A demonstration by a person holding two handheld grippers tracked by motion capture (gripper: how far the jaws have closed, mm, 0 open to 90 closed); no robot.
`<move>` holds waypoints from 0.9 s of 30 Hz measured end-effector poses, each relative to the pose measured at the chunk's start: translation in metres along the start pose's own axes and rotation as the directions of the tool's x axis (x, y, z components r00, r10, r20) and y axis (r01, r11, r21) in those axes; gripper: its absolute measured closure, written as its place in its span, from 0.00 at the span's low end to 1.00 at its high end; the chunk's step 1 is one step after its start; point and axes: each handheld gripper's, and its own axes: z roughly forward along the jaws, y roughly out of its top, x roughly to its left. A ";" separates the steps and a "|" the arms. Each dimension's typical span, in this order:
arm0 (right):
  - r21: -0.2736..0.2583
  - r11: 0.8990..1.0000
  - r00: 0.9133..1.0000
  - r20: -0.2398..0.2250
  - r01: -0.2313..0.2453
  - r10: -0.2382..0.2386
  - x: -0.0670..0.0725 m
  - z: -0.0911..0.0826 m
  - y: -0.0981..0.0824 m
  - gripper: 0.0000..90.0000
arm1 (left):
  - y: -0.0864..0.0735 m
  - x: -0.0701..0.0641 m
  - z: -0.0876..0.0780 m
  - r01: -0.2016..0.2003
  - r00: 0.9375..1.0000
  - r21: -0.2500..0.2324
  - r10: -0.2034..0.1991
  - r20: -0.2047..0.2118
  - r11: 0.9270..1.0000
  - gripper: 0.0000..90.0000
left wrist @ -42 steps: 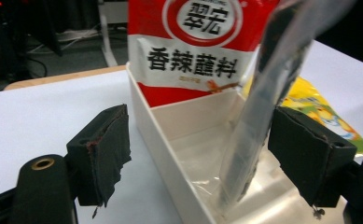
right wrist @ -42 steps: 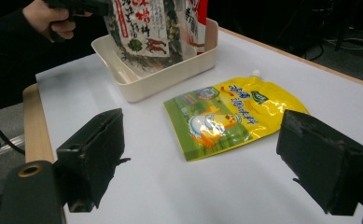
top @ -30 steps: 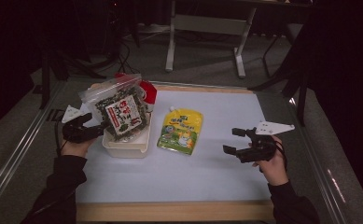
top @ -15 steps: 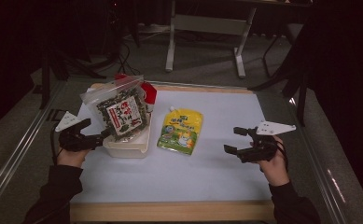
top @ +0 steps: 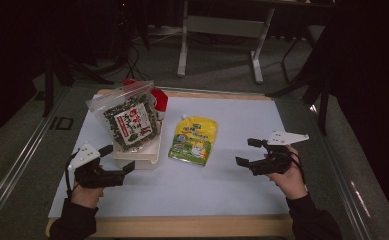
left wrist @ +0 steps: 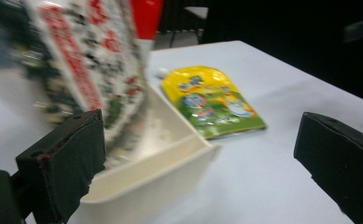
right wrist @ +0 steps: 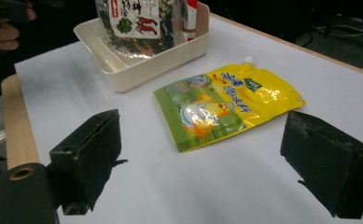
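On the snack bag (top: 130, 121), red label writing, too blurred to read

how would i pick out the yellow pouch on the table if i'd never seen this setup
Start at the white table top, then find the white tray near its left side that holds a clear bag of dark green stuff. The yellow pouch lies flat just right of that tray. It is the one yellow-and-green thing there, with a small white spout at its far end.

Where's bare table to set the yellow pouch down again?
Bare table lies between the yellow pouch and the right claw, also along the near edge between both claws. It is crowded at far left, where the white tray holds the zip bag.
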 end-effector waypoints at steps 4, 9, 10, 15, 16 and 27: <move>0.012 1.000 1.000 0.005 0.006 -0.006 0.001 0.007 0.000 0.15 | -0.010 -0.018 0.007 0.009 0.998 0.004 -0.009 0.066 1.000 0.04; 0.021 1.000 1.000 0.011 0.014 -0.015 0.001 0.016 0.002 0.21 | -0.022 -0.037 0.018 0.005 0.990 0.034 -0.009 0.143 0.999 0.04; 0.028 0.999 1.000 0.007 0.015 -0.015 0.001 0.018 0.002 0.22 | -0.024 -0.040 0.020 -0.003 0.989 0.040 -0.003 0.148 0.999 0.04; 0.026 0.999 0.999 0.016 0.029 -0.029 -0.002 0.037 0.008 0.35 | -0.033 -0.053 0.031 -0.042 0.982 0.049 0.032 0.185 0.998 0.04; 0.026 0.999 0.999 0.016 0.029 -0.029 -0.002 0.037 0.008 0.35 | -0.033 -0.053 0.031 -0.042 0.982 0.049 0.032 0.185 0.998 0.04; 0.078 0.997 1.000 0.014 0.024 -0.025 -0.020 0.089 0.013 0.57 | -0.048 -0.059 0.043 -0.095 0.973 0.085 0.074 0.217 0.992 0.04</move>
